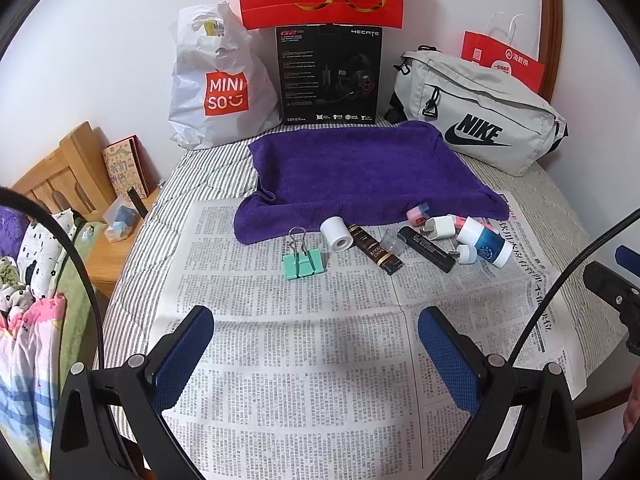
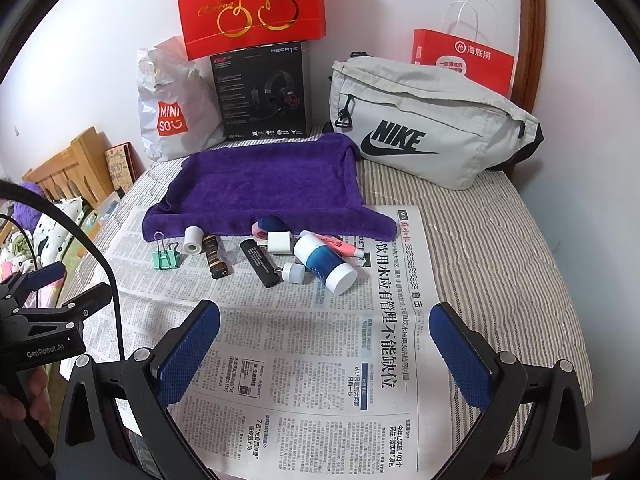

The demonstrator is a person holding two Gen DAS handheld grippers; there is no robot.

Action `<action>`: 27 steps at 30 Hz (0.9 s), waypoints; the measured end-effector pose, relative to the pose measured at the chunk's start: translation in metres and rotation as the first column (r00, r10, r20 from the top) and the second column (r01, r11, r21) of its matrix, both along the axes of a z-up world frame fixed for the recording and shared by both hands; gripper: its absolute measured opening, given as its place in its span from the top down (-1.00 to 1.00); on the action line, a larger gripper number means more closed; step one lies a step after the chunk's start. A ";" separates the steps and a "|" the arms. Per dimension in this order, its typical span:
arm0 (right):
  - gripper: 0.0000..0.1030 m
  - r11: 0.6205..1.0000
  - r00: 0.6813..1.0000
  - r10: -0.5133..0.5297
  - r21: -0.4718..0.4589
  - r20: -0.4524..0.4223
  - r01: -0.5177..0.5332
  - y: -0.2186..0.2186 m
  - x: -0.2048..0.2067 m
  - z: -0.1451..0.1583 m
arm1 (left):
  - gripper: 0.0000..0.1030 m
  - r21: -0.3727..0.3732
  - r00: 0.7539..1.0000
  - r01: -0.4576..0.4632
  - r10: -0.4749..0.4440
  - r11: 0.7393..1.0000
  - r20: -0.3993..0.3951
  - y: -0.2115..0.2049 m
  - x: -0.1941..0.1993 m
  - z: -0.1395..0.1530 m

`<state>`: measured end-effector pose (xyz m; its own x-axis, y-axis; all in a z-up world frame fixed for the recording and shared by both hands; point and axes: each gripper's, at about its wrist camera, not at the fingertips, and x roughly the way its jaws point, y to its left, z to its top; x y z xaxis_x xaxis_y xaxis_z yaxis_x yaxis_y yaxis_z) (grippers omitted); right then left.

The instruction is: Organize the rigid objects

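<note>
Both sets of fingers are spread wide and empty, hovering low over the newspaper (image 1: pixel 304 360) that covers the striped bed (image 2: pixel 500 248). Well ahead of the left gripper (image 1: pixel 316 344), a purple towel (image 1: pixel 360 168) lies flat with its near edge on the paper. Beyond it, a grey Nike bag (image 2: pixel 432 128) rests by the wall, and a black headset box (image 1: pixel 328 76) stands upright.

Now the small stuff, all in a loose row between the fingertips and the towel's near edge. Ahead of the right gripper (image 2: pixel 324 336), slightly to its right finger's side, a blue-and-white bottle (image 2: pixel 324 260) lies tipped over. A black stick-shaped device (image 2: pixel 260 262) lies just beside it, toward the left finger. A white charger plug (image 2: pixel 280 242) sits behind that. Straight ahead of the left finger of the left gripper, a mint binder clip (image 1: pixel 303 262) sits alone, with a small white roll (image 1: pixel 337 234) just past it.
</note>
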<state>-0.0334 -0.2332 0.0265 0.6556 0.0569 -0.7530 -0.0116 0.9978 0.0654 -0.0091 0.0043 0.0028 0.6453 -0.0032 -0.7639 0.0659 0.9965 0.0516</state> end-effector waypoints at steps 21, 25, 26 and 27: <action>-0.99 0.999 0.999 -0.013 0.041 -0.049 0.015 -0.022 0.046 -0.030 | -0.98 -0.025 0.989 -0.105 0.102 0.994 -0.108 0.023 0.077 -0.061; -0.99 0.997 0.997 -0.032 0.062 -0.065 0.036 -0.031 0.059 -0.041 | -0.98 -0.050 0.979 -0.135 0.126 0.990 -0.162 0.029 0.099 -0.089; -0.99 0.997 0.997 -0.032 0.062 -0.070 0.037 -0.032 0.061 -0.044 | -0.98 -0.056 0.977 -0.145 0.135 0.988 -0.165 0.031 0.104 -0.094; -0.99 0.998 0.996 -0.030 0.057 -0.080 0.034 -0.032 0.066 -0.048 | -0.98 -0.059 0.975 -0.150 0.138 0.987 -0.172 0.032 0.107 -0.099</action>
